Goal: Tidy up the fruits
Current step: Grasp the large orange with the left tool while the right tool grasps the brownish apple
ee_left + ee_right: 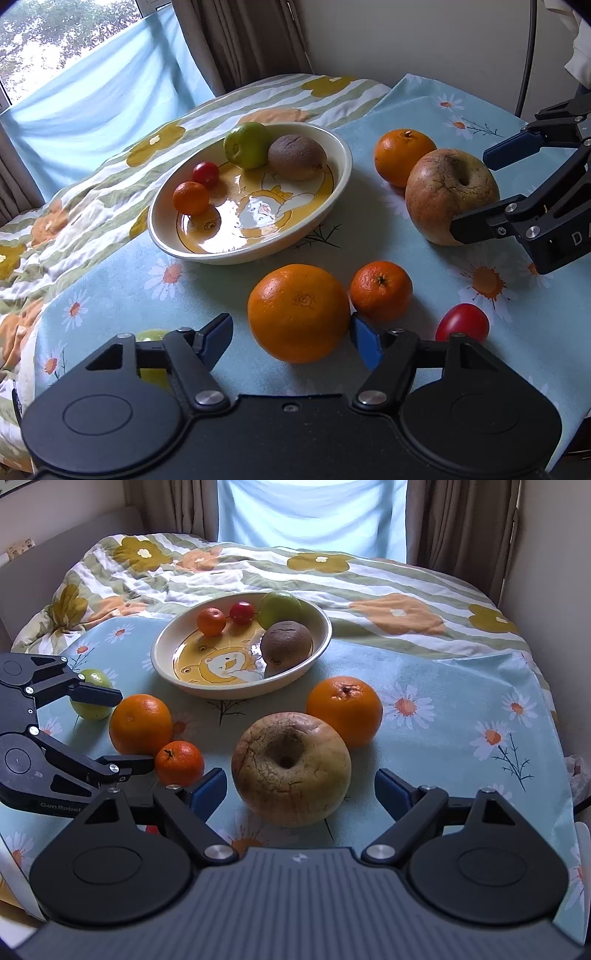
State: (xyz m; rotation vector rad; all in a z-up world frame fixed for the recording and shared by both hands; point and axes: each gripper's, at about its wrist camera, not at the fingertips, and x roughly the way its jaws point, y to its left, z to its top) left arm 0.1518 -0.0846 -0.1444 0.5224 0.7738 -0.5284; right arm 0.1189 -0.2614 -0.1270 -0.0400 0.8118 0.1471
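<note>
The left gripper (291, 338) straddles a large orange (298, 312) that lies on the daisy-printed cloth (413, 110); its blue pads (365, 341) flank the fruit, the right pad at or almost at the peel and the left one a little clear, so the jaws are open around it and not clamped. The orange is round, glossy and deep orange, with a pale navel scar facing up. Just beside it to the right lies a small mandarin (381, 290), and near that a red tomato (462, 322). The right gripper (301, 792) has its jaws spread wide on either side of a big apple (291, 768), not touching it; the apple is dull yellow-brown, wrinkled and cracked, its deep stem hollow turned upward. Behind it lies a second orange (344, 709). A cream bowl (317, 627) with a yellow cartoon print stands further back and holds a green apple (279, 607), a brown kiwi (286, 640), a tiny tomato (242, 611) and a tiny mandarin (210, 621). A green fruit (92, 701) lies at the far left.
</note>
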